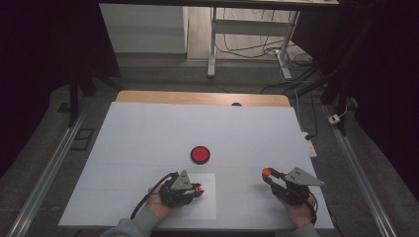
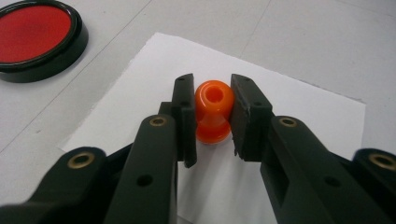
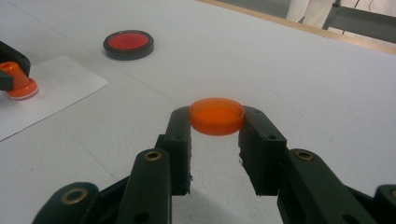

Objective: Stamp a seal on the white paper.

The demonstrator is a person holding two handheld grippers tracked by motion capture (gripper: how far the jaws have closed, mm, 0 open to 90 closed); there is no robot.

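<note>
An orange stamp (image 2: 213, 112) with a knob top and flared base stands on a white paper sheet (image 2: 154, 84). My left gripper (image 2: 212, 88) is shut on its neck, at the table's near left (image 1: 198, 189). From the right gripper view the stamp (image 3: 18, 81) has its base down on the paper (image 3: 60, 88). My right gripper (image 3: 216, 116) is shut on a round orange cap (image 3: 216, 122), held just above the table at the near right (image 1: 267, 172). A round red ink pad (image 1: 200, 154) in a black case lies open mid-table, beyond the paper.
A white cover (image 1: 148, 133) spreads over the table, and a wooden edge (image 1: 197, 97) shows along the far side with a small dark object (image 1: 236, 104) on it. Past the table stand desk legs (image 1: 212, 44) and loose cables (image 1: 257, 49) on the floor.
</note>
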